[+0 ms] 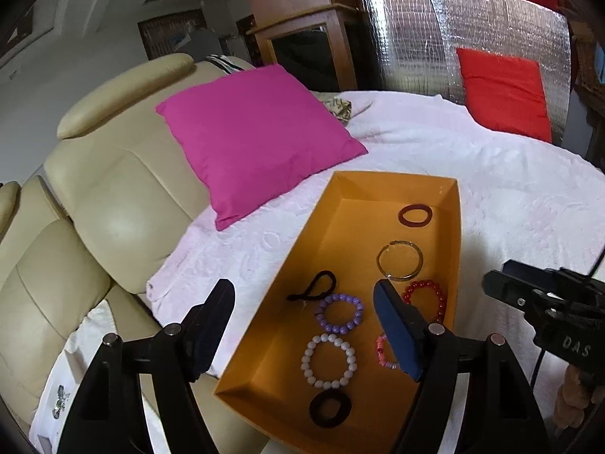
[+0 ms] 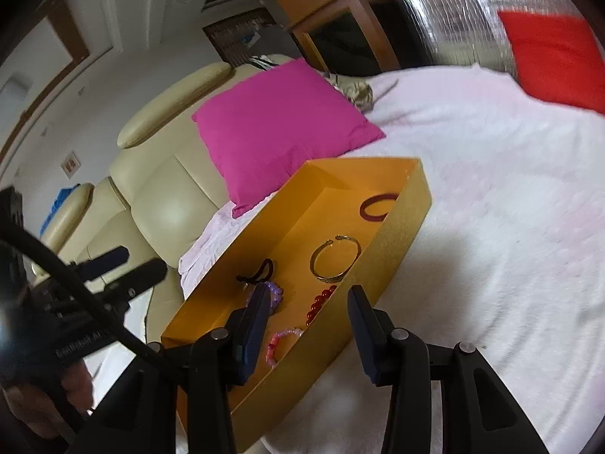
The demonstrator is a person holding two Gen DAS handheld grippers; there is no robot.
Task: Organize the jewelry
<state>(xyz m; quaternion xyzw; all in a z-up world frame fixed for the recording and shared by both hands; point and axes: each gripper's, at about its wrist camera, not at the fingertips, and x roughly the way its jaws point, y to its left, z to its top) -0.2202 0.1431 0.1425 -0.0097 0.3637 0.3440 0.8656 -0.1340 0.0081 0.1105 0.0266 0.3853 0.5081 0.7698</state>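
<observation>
An orange box (image 1: 287, 265) lies on the white bedspread and holds several pieces of jewelry: a dark red bangle (image 1: 414, 215), a gold bangle (image 1: 399, 260), a red bead bracelet (image 1: 425, 297), a purple bead bracelet (image 1: 340, 312), a white bead bracelet (image 1: 328, 355), a pink bracelet (image 1: 383, 352) and black hair ties (image 1: 330, 407). My left gripper (image 1: 302, 302) is open and empty above the box's near end. My right gripper (image 2: 308, 304) is open and empty over the box's right wall (image 2: 382, 257). The gold bangle (image 2: 334, 259) shows there too.
A magenta cushion (image 1: 257, 140) lies beyond the box against a cream leather armchair (image 1: 113, 204). A red cushion (image 1: 504, 92) leans on a silver foil panel (image 1: 427, 34) at the back right. The white bedspread (image 1: 510, 196) spreads to the right.
</observation>
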